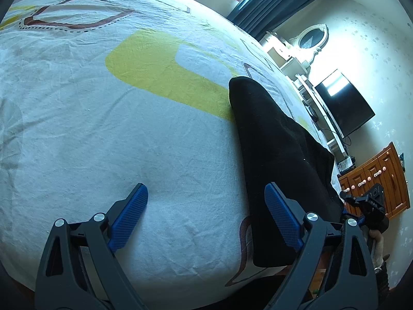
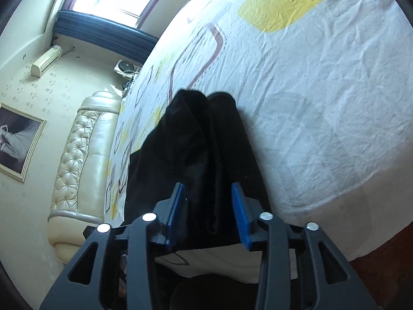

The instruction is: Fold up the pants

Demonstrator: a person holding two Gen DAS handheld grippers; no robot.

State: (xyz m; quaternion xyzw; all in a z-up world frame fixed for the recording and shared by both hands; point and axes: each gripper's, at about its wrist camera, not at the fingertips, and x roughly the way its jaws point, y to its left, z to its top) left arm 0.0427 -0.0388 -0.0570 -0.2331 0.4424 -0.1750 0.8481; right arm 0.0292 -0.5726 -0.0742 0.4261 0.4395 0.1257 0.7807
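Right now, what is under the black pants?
The pants lie on the bed sheet, which is white with yellow and brown shapes. Near the bed edge a brown outline runs under them. The sheet directly beneath is covered, so anything else there cannot be seen.

I see black pants (image 2: pixel 204 139); white bedsheet (image 1: pixel 77 129), yellow and brown shapes; blue pads (image 1: pixel 129 214), black gripper frames.

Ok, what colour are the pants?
Plain black pants, no pattern visible; clearest in the right wrist view.

Both tongs (image 1: pixel 206 193) (image 2: pixel 207 188) parted, pointing downward
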